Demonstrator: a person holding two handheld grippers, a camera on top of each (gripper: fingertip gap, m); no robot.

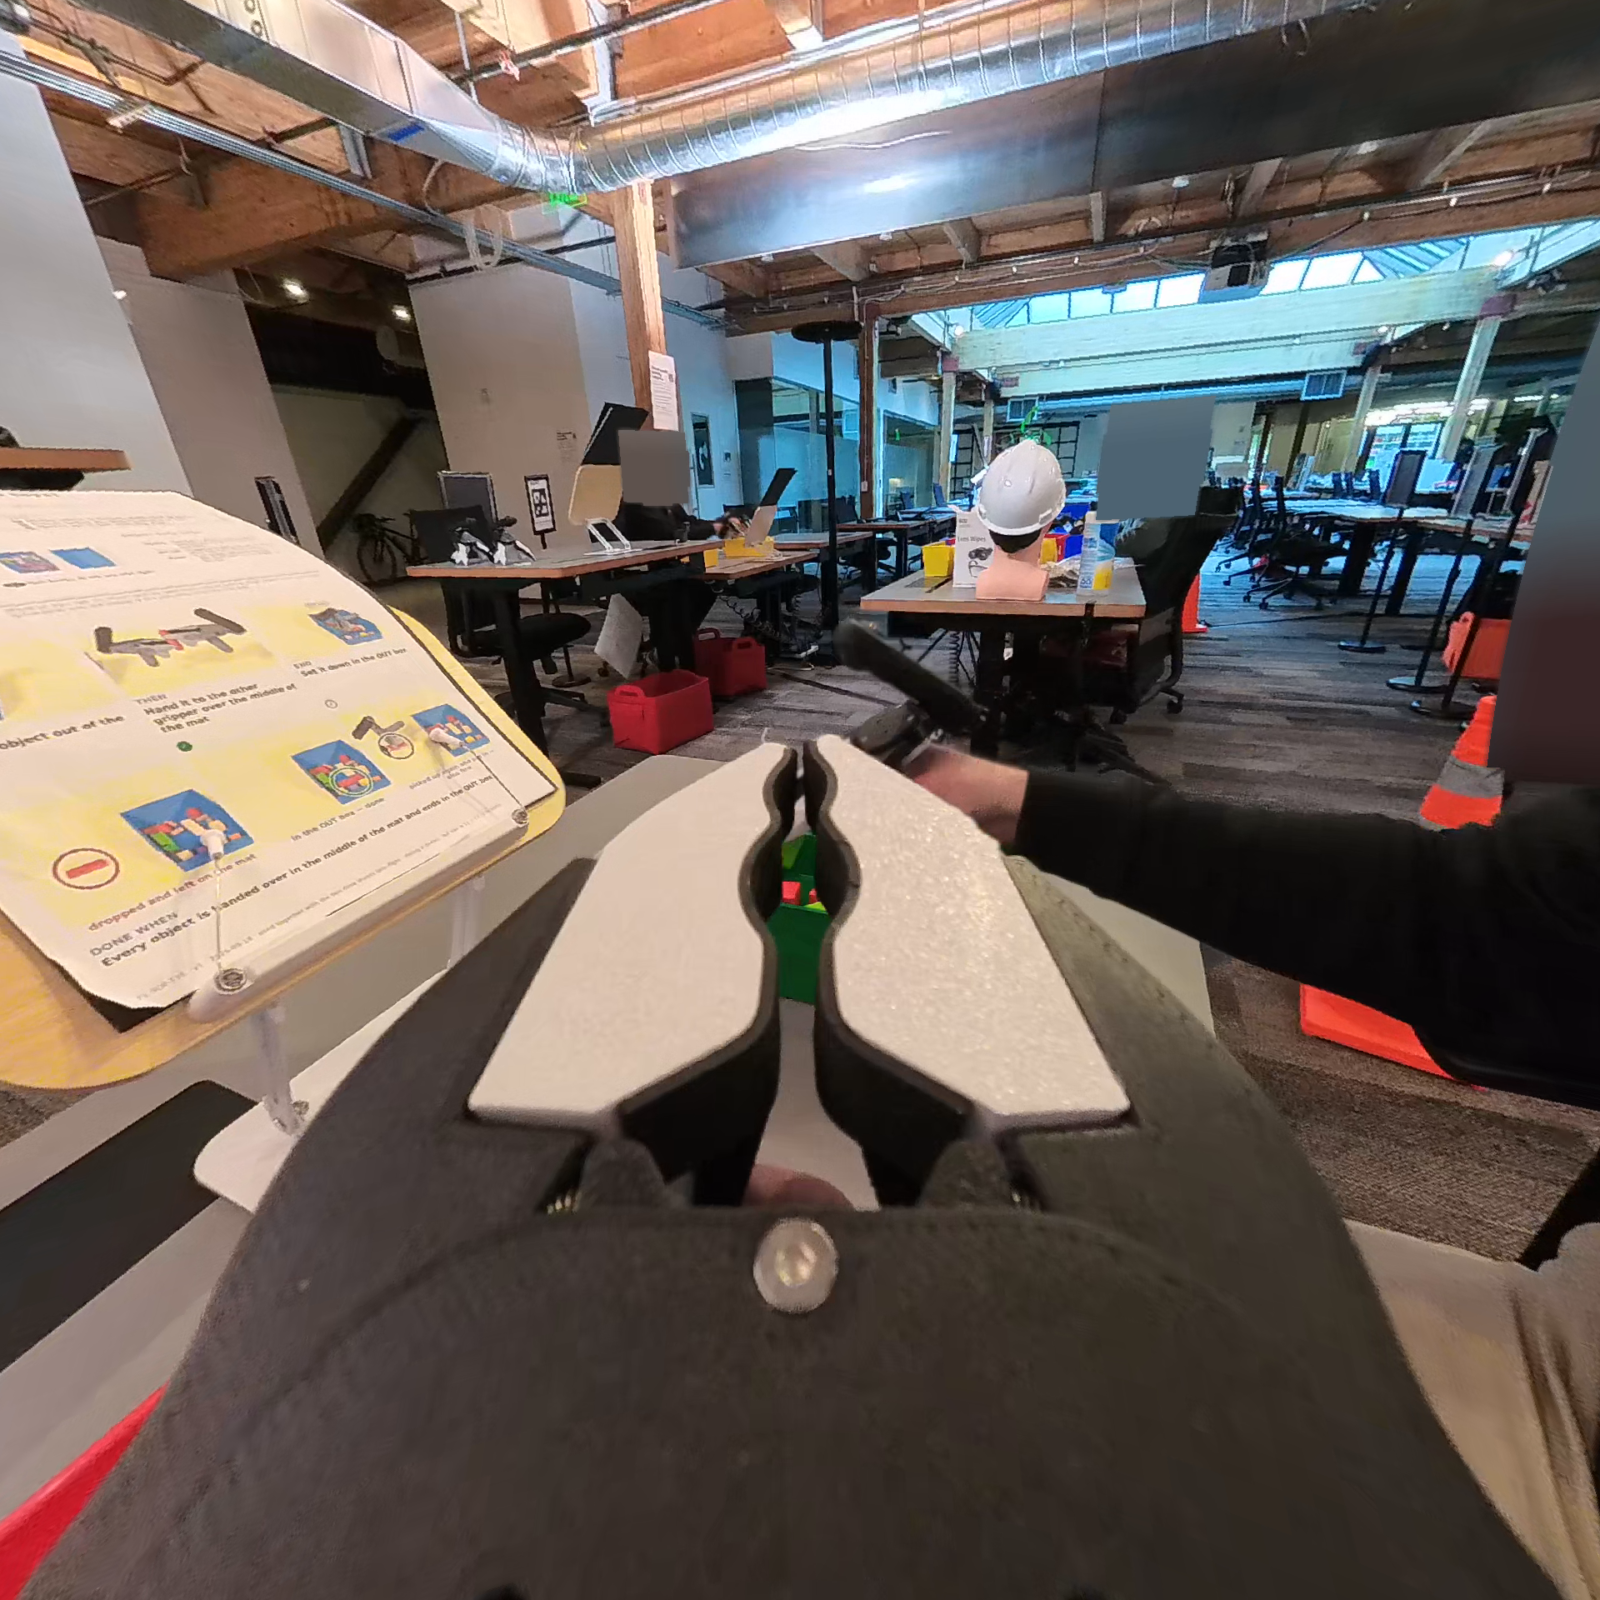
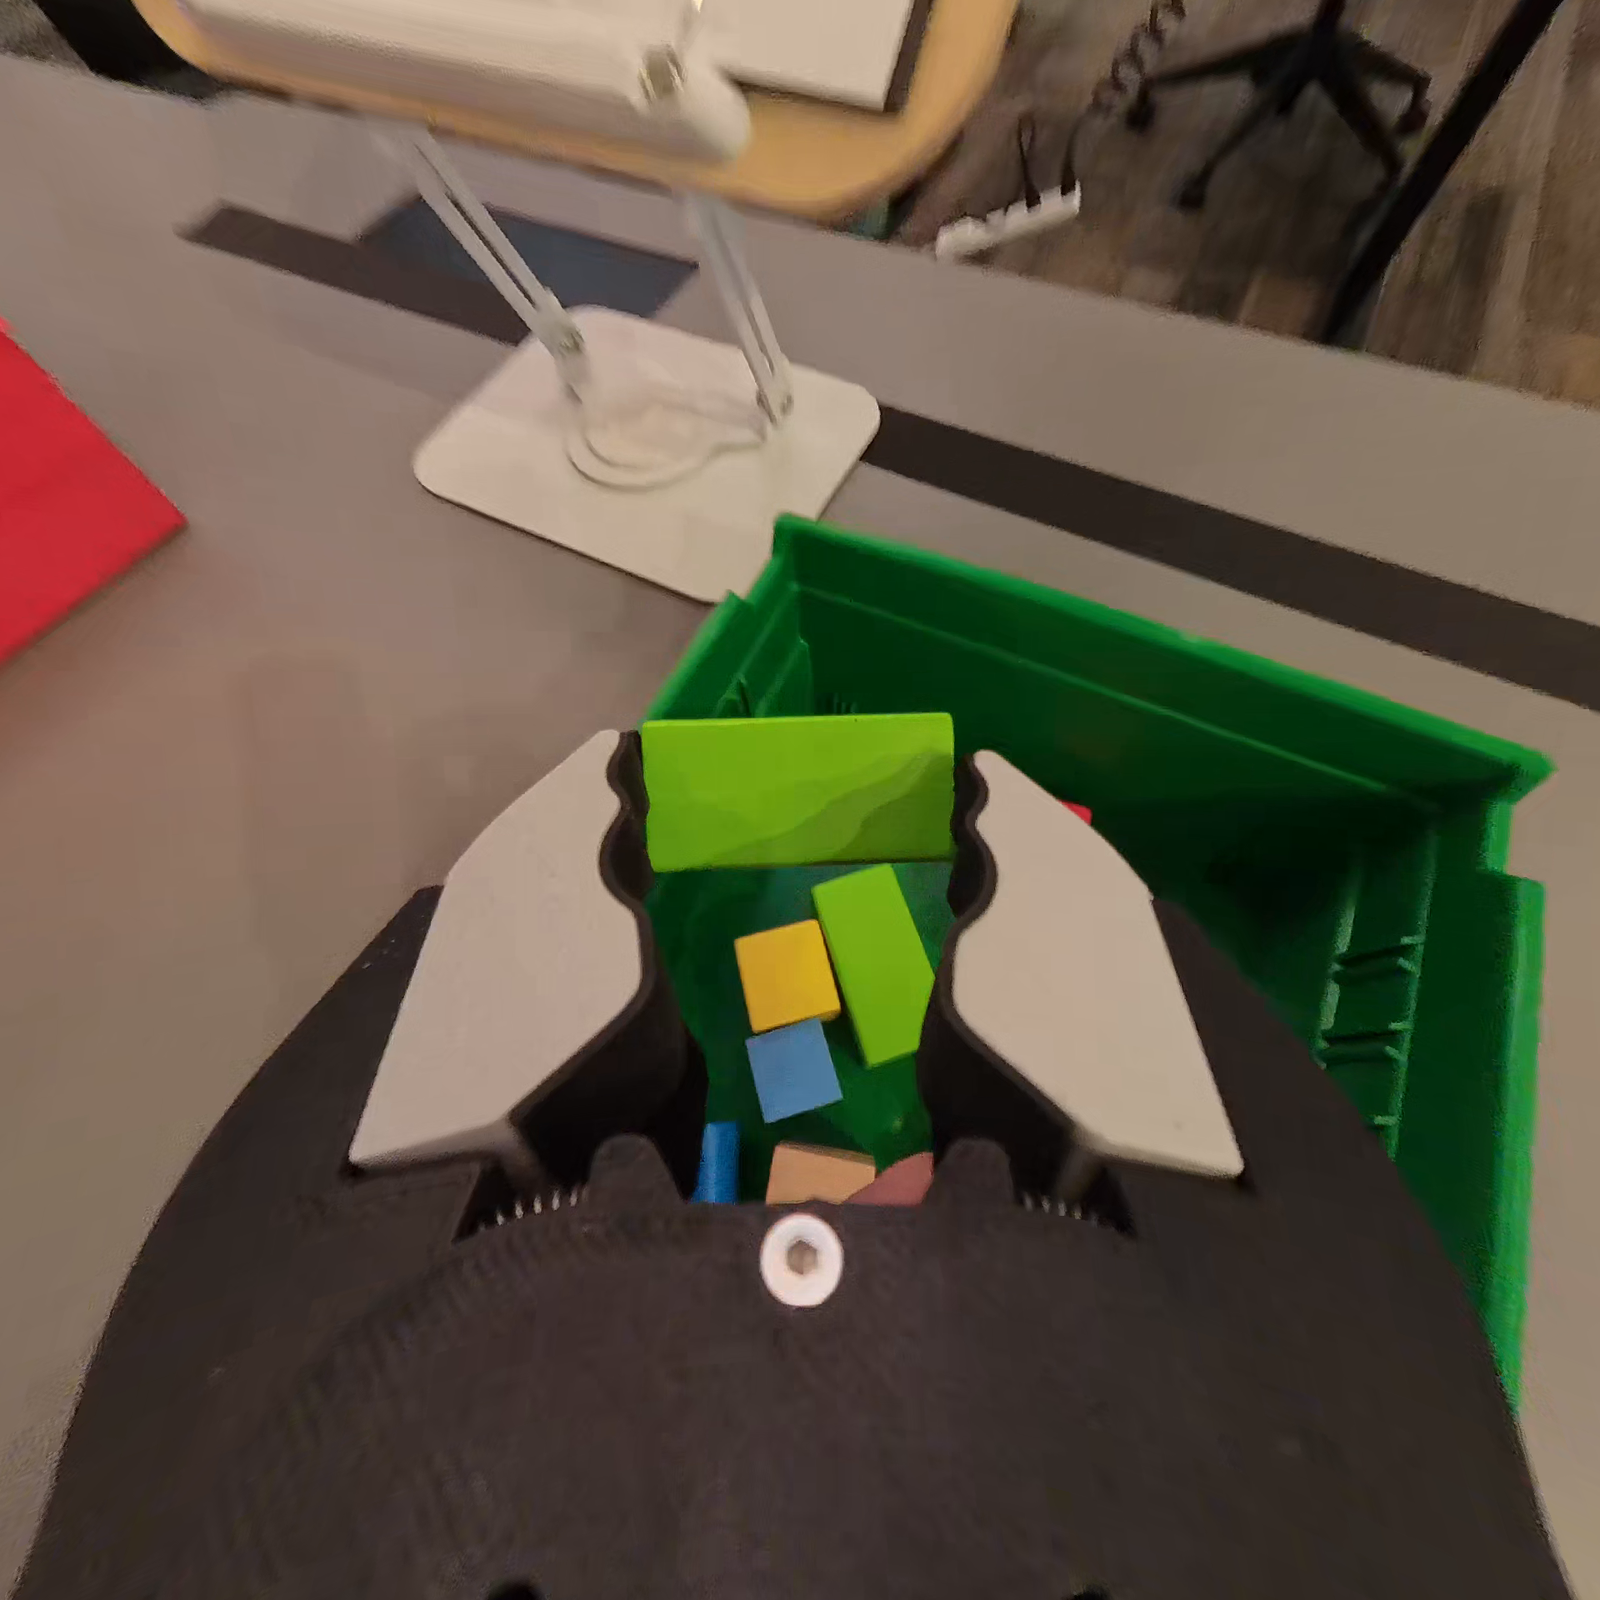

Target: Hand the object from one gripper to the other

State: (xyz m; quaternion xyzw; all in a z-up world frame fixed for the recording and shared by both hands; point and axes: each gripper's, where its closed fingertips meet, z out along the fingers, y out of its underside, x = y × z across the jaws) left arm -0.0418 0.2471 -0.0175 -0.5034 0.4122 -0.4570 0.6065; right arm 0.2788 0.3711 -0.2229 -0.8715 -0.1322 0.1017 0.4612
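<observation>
My right gripper [image 2: 796, 770] is shut on a light green flat block [image 2: 796, 792], with both pads pressed on its ends. It holds the block over the near corner of a green bin [image 2: 1125, 641]. Loose blocks lie in the bin: a yellow one [image 2: 786, 974], a blue one [image 2: 792, 1069] and a light green one [image 2: 870, 961]. My left gripper [image 1: 800, 766] is shut, its fingertips meeting with nothing between them. The green bin [image 1: 796, 944] shows through the gap behind its fingers. The right gripper [image 1: 900, 693] shows blurred beyond, held by a hand in a black sleeve [image 1: 1299, 900].
A document stand with an instruction sheet [image 1: 216, 736] rises at the left; its white base [image 2: 658, 450] sits on the grey table [image 2: 303, 693] just beyond the bin. A red object [image 2: 61, 502] lies at the left. Desks, chairs and orange cones stand farther off. The red object [image 2: 61, 502] lies around 35 centimeters away from my left fingertips.
</observation>
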